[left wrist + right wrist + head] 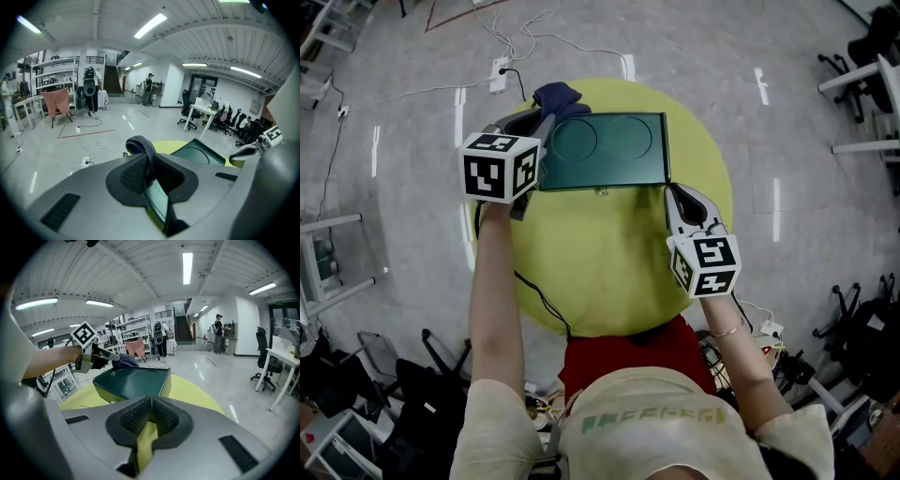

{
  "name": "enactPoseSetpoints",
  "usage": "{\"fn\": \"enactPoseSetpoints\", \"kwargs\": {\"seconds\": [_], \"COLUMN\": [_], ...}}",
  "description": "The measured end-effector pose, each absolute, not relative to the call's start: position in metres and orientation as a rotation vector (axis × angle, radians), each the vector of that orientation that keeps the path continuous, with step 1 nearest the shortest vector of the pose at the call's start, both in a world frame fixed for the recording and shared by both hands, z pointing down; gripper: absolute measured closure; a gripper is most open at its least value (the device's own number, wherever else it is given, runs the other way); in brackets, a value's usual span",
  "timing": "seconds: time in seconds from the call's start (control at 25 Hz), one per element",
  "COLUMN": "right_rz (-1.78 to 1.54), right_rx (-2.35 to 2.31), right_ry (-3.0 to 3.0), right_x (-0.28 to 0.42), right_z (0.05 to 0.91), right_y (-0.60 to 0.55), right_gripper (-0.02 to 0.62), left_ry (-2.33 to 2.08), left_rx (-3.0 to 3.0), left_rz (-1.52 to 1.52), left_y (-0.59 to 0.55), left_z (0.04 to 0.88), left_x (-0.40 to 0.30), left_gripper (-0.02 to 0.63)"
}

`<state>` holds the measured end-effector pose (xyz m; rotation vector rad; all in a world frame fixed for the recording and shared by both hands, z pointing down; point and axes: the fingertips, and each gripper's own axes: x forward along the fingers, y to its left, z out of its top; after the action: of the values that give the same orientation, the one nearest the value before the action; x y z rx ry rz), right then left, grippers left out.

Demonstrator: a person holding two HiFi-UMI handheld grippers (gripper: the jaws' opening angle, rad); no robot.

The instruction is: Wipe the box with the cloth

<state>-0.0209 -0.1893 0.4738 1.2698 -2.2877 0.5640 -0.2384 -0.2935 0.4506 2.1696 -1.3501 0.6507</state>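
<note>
The green print on the person's shirt [652, 417] is too blurred to read. A power strip [499, 73] with cables lies on the floor beyond the round yellow table [600, 277]. The dark green box [605, 150] sits on the table's far half. The left hand-held gripper [546, 120] pinches the dark blue cloth [558, 96] at the box's far left corner. The right hand-held gripper [670, 190], jaws together with nothing between them, is just beside the box's near right corner.

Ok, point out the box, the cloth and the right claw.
box [605, 150]: head view, middle of its green top.
cloth [560, 96]: head view, bunched part beyond the box.
right claw [150, 401]: right gripper view, where its tips meet.
</note>
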Motion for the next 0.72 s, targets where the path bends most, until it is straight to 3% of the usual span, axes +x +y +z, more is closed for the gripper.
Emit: {"fn": "enactPoseSetpoints", "kwargs": {"seconds": [0.32,0.72], "right_rz": [0.545,0.558], "right_rx": [1.304,1.411], "right_ry": [-2.305,-2.276], "right_x": [-0.02,0.016], "right_z": [0.458,0.451], "right_y": [-0.182,-0.168], "right_gripper": [0.555,0.555], "left_ry": [-1.479,-1.177], "left_rx": [2.136,2.286], "left_rz": [0.574,0.108], "left_y": [-0.287,-0.29], "left_z": [0.418,0.348], "left_x": [-0.263,-0.144], "left_gripper": [0.549,0.549]}}
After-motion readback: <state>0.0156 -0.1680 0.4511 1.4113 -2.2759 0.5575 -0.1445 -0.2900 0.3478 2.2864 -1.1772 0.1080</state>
